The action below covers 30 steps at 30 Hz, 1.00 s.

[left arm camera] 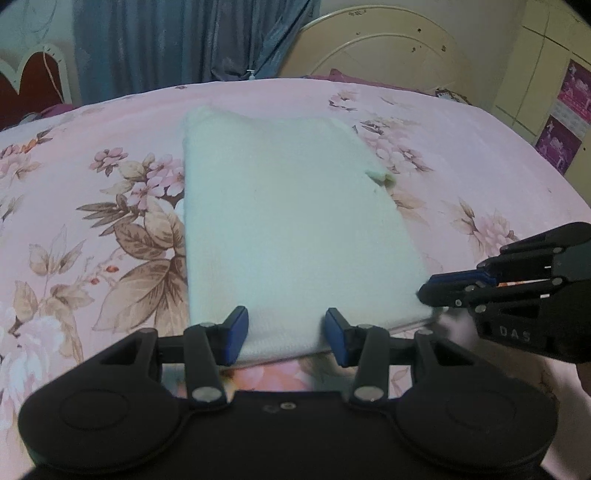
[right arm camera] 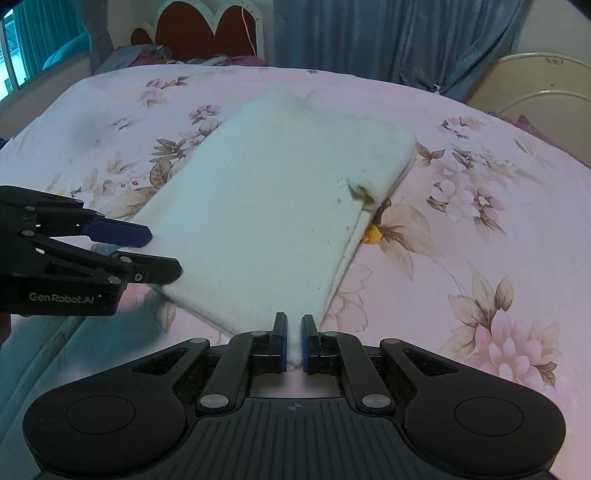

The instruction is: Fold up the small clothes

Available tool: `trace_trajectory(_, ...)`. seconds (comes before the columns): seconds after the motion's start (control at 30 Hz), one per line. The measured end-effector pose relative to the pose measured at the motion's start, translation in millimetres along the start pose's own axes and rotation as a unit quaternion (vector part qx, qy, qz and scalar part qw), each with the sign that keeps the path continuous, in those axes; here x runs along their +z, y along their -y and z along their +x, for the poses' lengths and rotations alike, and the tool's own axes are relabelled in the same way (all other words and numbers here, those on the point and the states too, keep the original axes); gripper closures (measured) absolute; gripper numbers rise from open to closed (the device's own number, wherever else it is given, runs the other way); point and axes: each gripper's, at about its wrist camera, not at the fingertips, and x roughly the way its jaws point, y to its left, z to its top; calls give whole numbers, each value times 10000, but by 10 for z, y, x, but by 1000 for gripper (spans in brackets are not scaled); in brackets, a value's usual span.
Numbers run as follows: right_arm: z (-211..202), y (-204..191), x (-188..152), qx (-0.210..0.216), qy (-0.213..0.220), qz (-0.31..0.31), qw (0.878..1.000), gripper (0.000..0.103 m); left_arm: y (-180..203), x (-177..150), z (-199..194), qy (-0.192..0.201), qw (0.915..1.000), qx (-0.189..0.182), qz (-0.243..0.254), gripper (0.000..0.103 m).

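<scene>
A pale white folded garment lies flat on the pink floral bed; it also shows in the right wrist view. A small yellow bit peeks out at its right edge. My left gripper is open, its blue pads either side of the garment's near edge, near the left corner. My right gripper is shut on the garment's near right corner. Each gripper shows in the other's view: the right one at the corner, the left one open at the near left edge.
The pink floral bed sheet spreads around the garment. A red and white headboard and blue curtains stand behind the bed. A cream round-topped board leans at the far side. The mattress edge is near left.
</scene>
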Motion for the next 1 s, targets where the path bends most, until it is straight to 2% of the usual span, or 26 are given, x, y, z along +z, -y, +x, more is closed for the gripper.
trace_trajectory(0.43, -73, 21, 0, 97, 1, 110, 9999, 98, 29, -19, -120, -5, 10000, 20, -91, 56)
trace_trajectory(0.47, -101, 24, 8, 90, 64, 106, 9999, 98, 10, -2, -144, 39, 9998, 31, -171, 49)
trace_trajectory(0.5, -124, 35, 14, 96, 122, 148, 9998, 98, -7, 15, -166, 101, 9997, 54, -237, 38)
trace_trajectory(0.53, -143, 51, 17, 102, 175, 221, 9996, 98, -21, 36, -179, 150, 9995, 76, -260, 35)
trace_trajectory(0.63, -168, 103, 31, 42, 279, 416, 9987, 98, -40, 98, -195, 209, 9993, 195, -245, 33)
trace_trajectory(0.7, -176, 152, 49, 16, 320, 531, 9981, 98, -55, 139, -205, 244, 9991, 245, -242, 28)
trace_trajectory(0.87, -177, 287, 97, 18, 401, 805, 9959, 98, -108, 241, -190, 297, 9987, 390, -112, 23)
trace_trajectory(0.97, -175, 355, 130, 16, 469, 975, 9941, 97, -144, 300, -141, 285, 9985, 465, -32, 22)
trace_trajectory(1.0, -176, 370, 143, -8, 504, 982, 9939, 87, -155, 319, -127, 288, 9984, 483, -3, 22)
